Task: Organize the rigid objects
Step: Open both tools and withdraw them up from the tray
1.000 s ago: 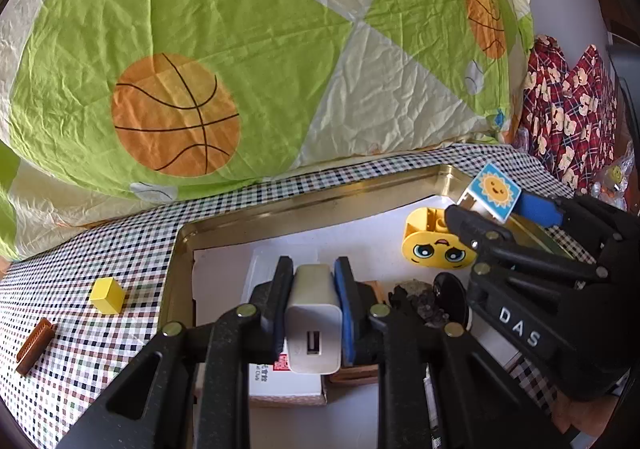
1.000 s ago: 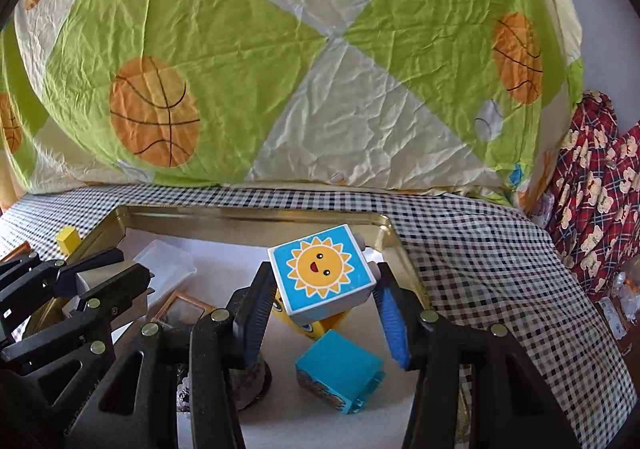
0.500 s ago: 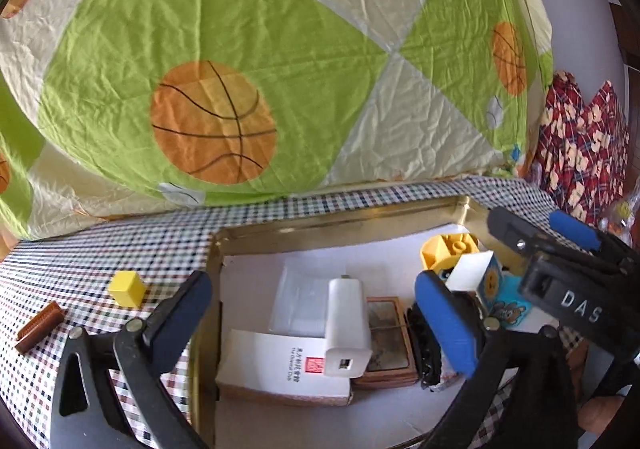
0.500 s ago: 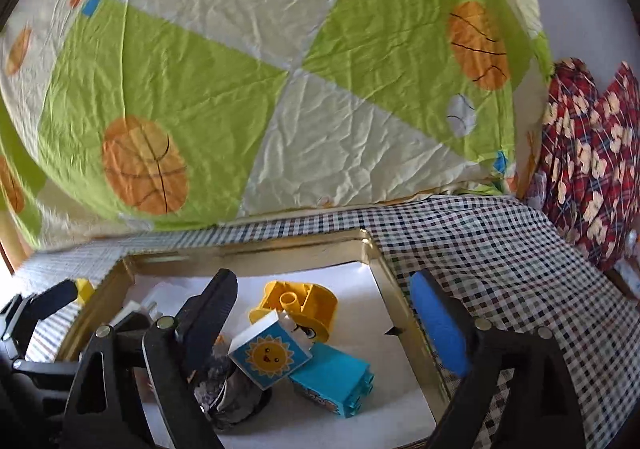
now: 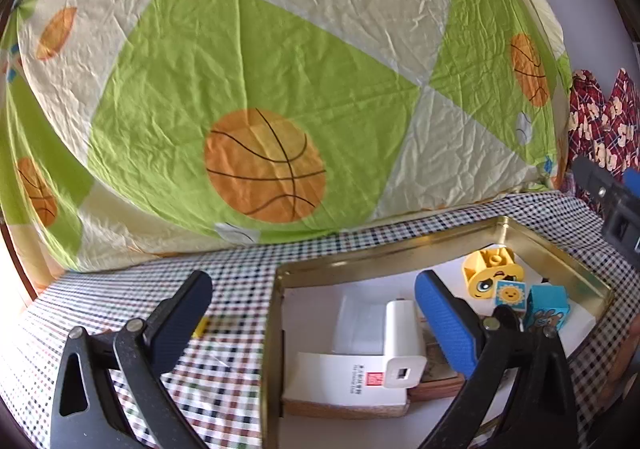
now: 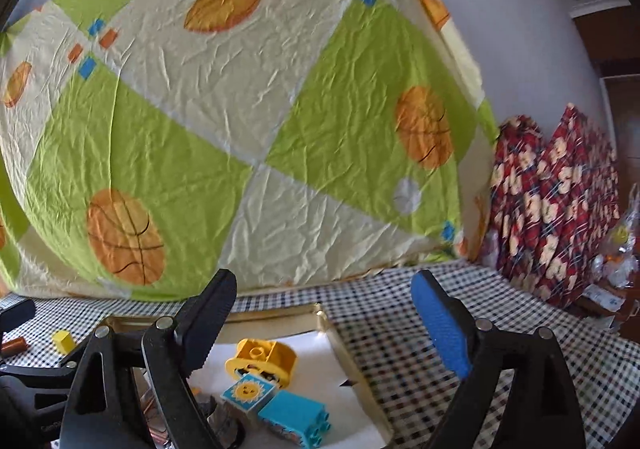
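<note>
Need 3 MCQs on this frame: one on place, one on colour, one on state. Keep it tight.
1. The white USB charger block lies:
A. in the gold metal tray
B. on the checked cloth
C. between the tool's pads

2. The toy brick with a sun face is:
A. red
B. blue
C. green

3. The right tool is:
A. shut on a brick
B. shut, empty
C. open, empty

Key: A, the charger rests on a white box inside the tray walls. B, its sun sits on a blue face. C, the pads stand wide apart with nothing between.
</note>
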Demonstrator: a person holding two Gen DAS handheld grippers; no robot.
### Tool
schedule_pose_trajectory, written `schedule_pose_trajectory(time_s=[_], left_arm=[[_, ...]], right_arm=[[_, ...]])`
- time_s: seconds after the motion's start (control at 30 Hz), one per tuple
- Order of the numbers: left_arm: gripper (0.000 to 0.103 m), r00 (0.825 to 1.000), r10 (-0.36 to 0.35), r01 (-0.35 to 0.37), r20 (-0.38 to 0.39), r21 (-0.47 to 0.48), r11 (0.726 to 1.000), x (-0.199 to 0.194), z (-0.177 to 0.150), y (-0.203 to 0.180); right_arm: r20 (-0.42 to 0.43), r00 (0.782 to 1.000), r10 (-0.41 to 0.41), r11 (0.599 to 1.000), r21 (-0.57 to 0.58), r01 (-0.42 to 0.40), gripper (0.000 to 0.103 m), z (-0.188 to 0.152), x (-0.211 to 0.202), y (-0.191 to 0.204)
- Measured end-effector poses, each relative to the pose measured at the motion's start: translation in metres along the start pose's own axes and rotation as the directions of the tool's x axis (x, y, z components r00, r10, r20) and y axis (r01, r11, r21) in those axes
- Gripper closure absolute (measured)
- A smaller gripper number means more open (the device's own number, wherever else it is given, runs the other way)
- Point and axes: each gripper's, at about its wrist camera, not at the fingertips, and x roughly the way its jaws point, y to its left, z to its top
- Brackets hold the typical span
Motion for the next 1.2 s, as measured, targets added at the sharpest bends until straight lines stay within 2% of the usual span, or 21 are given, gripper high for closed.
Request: schedule_pose_trajectory(time_s=[0.13,0.3,0.47,0.63,0.97,1.1,1.2], left_arm=[[0.001,0.999,0.039,-0.039,0.021,0.003,0.999,-0.004,-0.001,0.009],[0.001,1.000,0.025,-0.025,-0.005,-0.077,0.997,-0.003,-0.005,0.027],[0.001,0.999,0.033,-0.033,-0.008,-0.109,0.993,-0.008,-0.009,0.034],[0.001,0.999,0.035,-0.033,0.012,-0.156,0.987,-0.018,-0.014,0.046],[0.001,0.999,0.041,-0.038,0.018,-0.160,0.986,-0.025,-0.017,0.055],[0.001,0.999,0.046,-0.043,0.017,-0.168,0.985,-0.027,-0.018,0.057],[0.001,0.999,0.048,-0.044,0.020,-0.167,0.985,-0.029,-0.018,0.058]], right_arm=[[0.026,0.999,-0.047,0.999,0.025,0.047,0.011,0.002,-0.007,-0.008],[0.069,0.995,-0.077,0.995,0.071,0.072,0.011,0.003,-0.017,-0.017],[0.094,0.993,-0.077,0.991,0.115,0.066,0.011,0.002,-0.029,-0.018],[0.141,0.986,-0.090,0.993,0.084,0.079,0.011,0.002,-0.041,-0.008],[0.174,0.978,-0.112,0.991,0.086,0.098,0.011,0.000,-0.062,0.003],[0.184,0.976,-0.117,0.990,0.095,0.101,0.005,0.000,-0.067,0.004],[0.196,0.974,-0.114,0.991,0.096,0.097,0.005,0.000,-0.071,0.006]])
